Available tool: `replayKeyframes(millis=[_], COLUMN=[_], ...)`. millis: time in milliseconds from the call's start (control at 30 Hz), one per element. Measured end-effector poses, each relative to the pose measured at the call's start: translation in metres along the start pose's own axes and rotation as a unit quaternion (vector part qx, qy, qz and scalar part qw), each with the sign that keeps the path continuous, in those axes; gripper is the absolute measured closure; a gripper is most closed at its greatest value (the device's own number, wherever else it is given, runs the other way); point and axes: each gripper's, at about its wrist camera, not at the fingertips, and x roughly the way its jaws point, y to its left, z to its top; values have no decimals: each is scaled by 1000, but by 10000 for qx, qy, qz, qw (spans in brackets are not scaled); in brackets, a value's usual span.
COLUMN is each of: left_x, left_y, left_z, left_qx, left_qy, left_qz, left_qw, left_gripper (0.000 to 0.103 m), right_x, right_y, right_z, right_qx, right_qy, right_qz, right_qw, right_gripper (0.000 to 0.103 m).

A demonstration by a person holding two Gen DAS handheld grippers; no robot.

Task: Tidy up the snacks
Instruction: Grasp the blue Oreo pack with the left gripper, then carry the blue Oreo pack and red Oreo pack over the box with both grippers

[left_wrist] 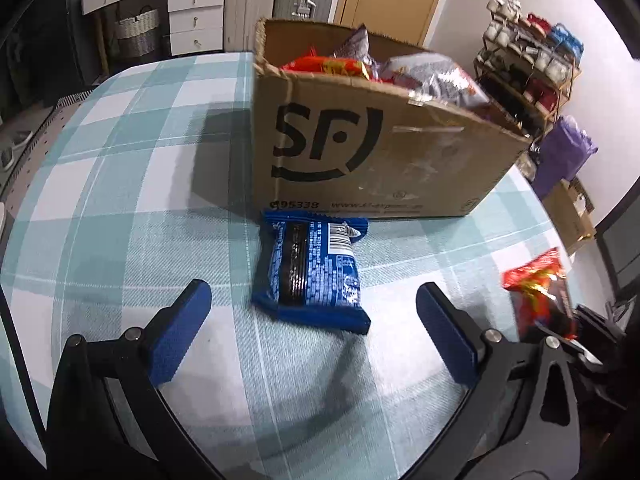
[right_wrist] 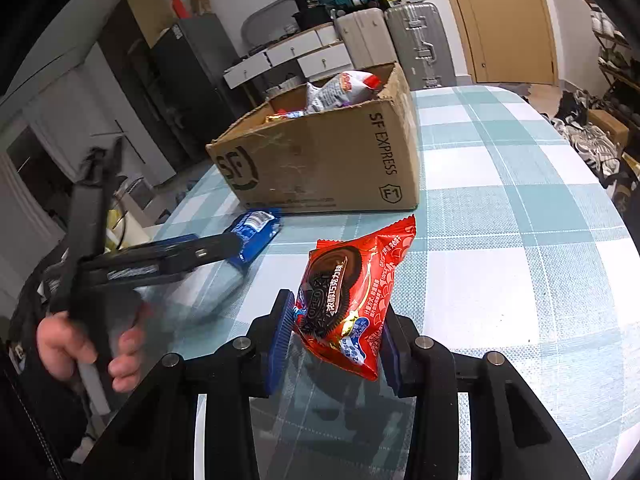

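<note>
we are in the middle of packing: our right claw is clamping a red cookie packet by its lower half, holding it up off the worktop, while our left claw is standing wide open and empty just short of a blue cookie packet. that blue packet is lying flat on the checked cloth, its far end touching the foot of the cardboard box at twelve o'clock from the left claw.

from the right wrist view the box is sitting at about eleven o'clock, beyond the red packet, already holding several snacks. we judge the next move for the right hand to be lifting over the near wall and letting go inside, high enough that the packet's top edge is not catching the cardboard rim. for the left, it is calling for a short push forward so the pads are straddling the blue packet's sides before closing; the box wall right behind it is leaving little room to overshoot.

counting: one box, one red packet in the claw, one blue packet on the worktop, two claws. inside the box we are seeing at least one red wrapper and two silvery-purple bags; the rest is hidden.
</note>
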Motion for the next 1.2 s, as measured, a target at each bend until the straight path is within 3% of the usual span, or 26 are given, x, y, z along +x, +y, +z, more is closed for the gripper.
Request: replayKeyframes(millis=[267,367,500,667,767,967,1200], left_x=[17,22,29,29,27,18,0], left_y=[0,1,5,6,7,22,26], left_z=[11,13,15,13,8,-1,-11], left_qx=[67,86,54,96,210,-60,-69], left_qy=[99,138,196,222,254,383,310], left_qz=[29,208,128,-122,-426,-886,-814], left_qw=[9999,9996,9997,9996,9985,9953,9962], left_gripper=[2,11,17,56,62,63,63], right_x=[-8,-9,-10,-14,-16,-25,-34], right_y=[0,-3,-6,-6,-2,5,11], right_z=[-5,-6,-6,-6,-6,-5,-5], right_qx=[-31,18,97,124,78,-32,3], right_qy=[-129,-127,-141,-215,-229,-326,-399], right_qz=[-27,-43,-53,-53,-34,13,40], right_qw=[9999,9999,9998,9997,9997,9995,9992], right_gripper=[64,64,63,63,63,63,63])
